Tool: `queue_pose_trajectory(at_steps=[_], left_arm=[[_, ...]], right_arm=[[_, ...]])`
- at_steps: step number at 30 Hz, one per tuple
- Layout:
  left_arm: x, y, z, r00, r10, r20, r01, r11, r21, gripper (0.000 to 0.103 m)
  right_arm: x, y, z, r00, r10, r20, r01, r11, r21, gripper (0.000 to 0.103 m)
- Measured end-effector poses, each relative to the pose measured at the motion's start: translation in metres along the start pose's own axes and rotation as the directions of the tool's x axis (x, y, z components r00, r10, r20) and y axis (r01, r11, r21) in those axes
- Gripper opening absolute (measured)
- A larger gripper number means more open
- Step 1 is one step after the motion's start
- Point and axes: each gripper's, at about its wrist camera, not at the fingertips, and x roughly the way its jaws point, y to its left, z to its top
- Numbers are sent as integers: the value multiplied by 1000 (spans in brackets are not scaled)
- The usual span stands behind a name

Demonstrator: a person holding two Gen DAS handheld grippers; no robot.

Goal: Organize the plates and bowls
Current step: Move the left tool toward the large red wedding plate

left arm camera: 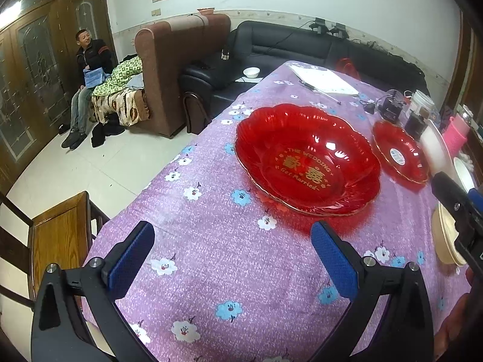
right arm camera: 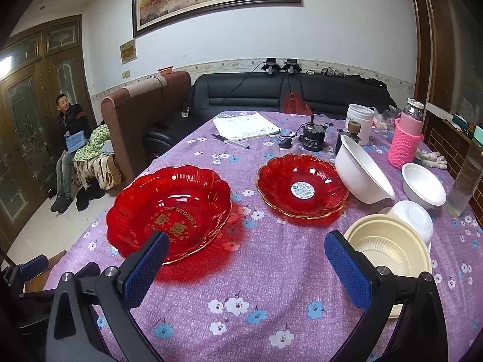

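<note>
Two red plates (right arm camera: 170,208) and four pale bowls (right arm camera: 389,247) sit on the table.

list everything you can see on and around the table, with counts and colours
big plate: 1, red, table left
small plate: 1, red, table middle
white bowls: 3, right side, one tilted, one upside down
cream bowl: 1, near right edge
bottle: 1, pink knit sleeve, far right
white jar: 1, far side
papers: white, far end, pen beside
tablecloth: purple, flowered
sofa: black, behind table
man: 1, seated left
left tool: open
right tool: open
</note>
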Motion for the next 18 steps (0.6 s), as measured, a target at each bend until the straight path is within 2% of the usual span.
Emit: queue_pose_trajectory(at_steps=[18], left_arm=[[31,4,9,999,17,-45,-18,1000,-22,103]], right_arm=[[45,-4,5,997,3,-73,1,999,54,102]])
